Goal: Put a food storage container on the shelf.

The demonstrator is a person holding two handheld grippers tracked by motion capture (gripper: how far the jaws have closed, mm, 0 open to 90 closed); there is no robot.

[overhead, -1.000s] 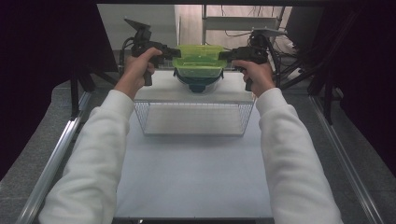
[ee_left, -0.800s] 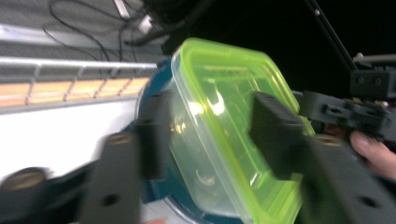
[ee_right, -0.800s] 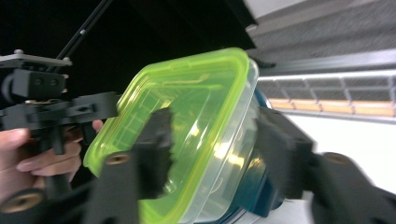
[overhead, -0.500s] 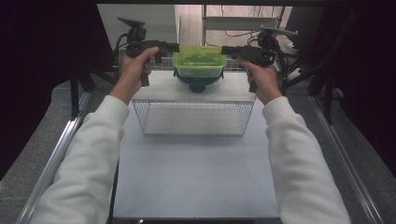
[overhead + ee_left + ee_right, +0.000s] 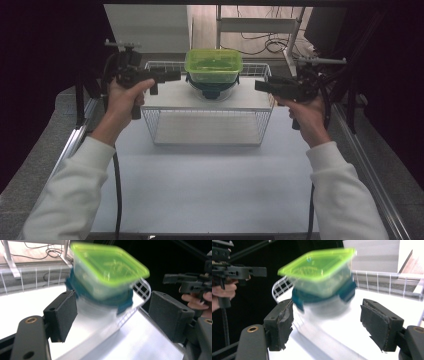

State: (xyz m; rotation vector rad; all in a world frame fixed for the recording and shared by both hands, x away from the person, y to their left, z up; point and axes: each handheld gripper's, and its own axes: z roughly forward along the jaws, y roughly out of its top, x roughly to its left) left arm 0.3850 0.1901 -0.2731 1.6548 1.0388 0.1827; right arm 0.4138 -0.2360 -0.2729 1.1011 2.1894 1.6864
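A clear box with a lime-green lid (image 5: 213,65) stands on a round container with a dark blue lid (image 5: 212,89), at the back of a white wire basket (image 5: 207,127). My left gripper (image 5: 172,76) hangs to the left of the stack and my right gripper (image 5: 259,85) to its right, both clear of it. Both point inward, and their jaws have just been opening with nothing between them. In the left gripper view, the green-lidded box (image 5: 107,270) sits blurred beyond the open left gripper (image 5: 112,313). The right gripper view has the green-lidded box (image 5: 317,272) ahead of the open right gripper (image 5: 331,326).
The basket stands on a white table (image 5: 200,190) with metal rails along both sides. A white stand and loose cables (image 5: 270,45) lie behind the basket. The right gripper (image 5: 186,281) shows far off in the left gripper view, the left gripper (image 5: 239,271) in the right gripper view.
Both grippers let go of the green-lidded box and drew outward, left one to the left, right one to the right. The box stays on the blue-lidded container.
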